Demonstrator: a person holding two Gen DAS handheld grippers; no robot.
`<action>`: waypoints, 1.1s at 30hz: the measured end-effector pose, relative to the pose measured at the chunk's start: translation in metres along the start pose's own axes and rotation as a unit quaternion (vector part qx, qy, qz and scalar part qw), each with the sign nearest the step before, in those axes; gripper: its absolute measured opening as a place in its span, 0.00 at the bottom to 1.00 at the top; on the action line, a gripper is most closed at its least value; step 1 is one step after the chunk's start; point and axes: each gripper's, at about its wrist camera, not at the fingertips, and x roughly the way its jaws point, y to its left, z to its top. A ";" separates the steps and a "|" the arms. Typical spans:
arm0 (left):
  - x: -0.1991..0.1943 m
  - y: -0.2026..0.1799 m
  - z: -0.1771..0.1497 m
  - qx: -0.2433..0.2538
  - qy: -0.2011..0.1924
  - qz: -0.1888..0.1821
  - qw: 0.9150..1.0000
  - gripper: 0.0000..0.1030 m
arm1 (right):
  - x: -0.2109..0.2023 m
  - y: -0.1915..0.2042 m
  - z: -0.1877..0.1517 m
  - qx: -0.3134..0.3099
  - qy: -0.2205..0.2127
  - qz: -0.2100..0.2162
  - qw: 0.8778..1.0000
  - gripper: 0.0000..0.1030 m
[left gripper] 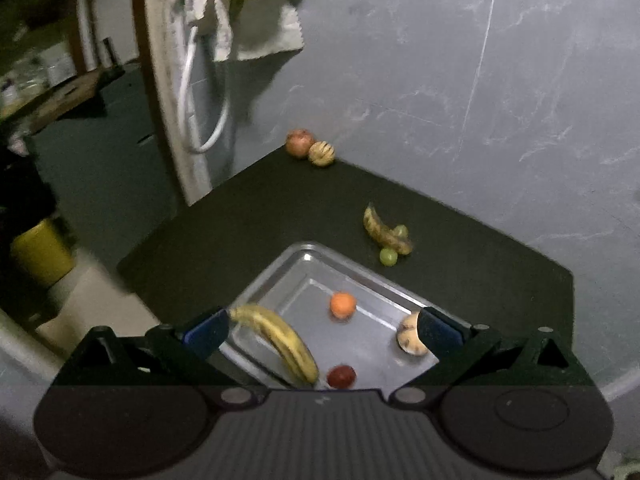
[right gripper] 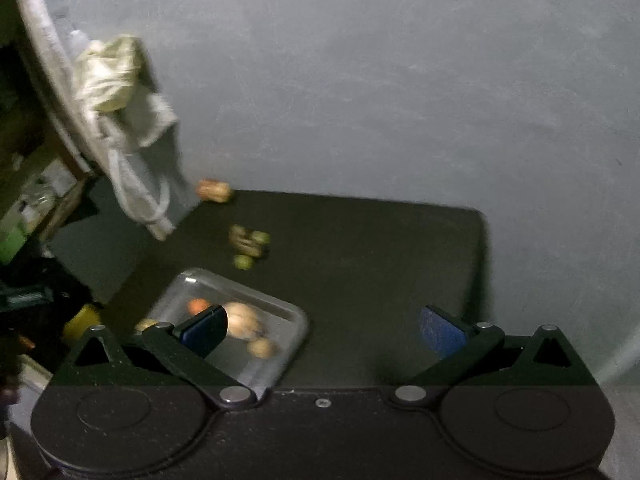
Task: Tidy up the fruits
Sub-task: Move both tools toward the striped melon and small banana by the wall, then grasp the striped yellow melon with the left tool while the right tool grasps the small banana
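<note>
While both grippers [left gripper: 320,330] [right gripper: 324,330] are held apart and empty, the soft spotted banana [left gripper: 386,232] is best gripped gently mid-length.

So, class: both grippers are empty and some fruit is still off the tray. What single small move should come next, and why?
Probably reach the left gripper, jaws open, forward to the green grape beside the spotted banana: it lies nearest the steel tray, which already holds the orange.
</note>
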 end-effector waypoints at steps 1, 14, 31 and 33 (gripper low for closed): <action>0.003 0.013 0.002 0.007 -0.002 -0.014 1.000 0.99 | -0.003 0.014 0.010 0.000 -0.007 0.004 1.000 0.99; 0.013 0.137 0.079 -0.023 -0.033 0.004 0.999 0.99 | 0.005 0.114 0.119 0.045 -0.094 0.063 0.993 0.99; 0.055 0.157 0.154 -0.050 -0.023 0.011 0.998 0.99 | 0.134 0.168 0.120 0.027 -0.132 0.021 0.991 0.99; 0.078 0.160 0.167 -0.031 -0.018 0.003 0.999 0.99 | 0.157 0.176 0.113 0.031 -0.135 0.008 0.990 0.99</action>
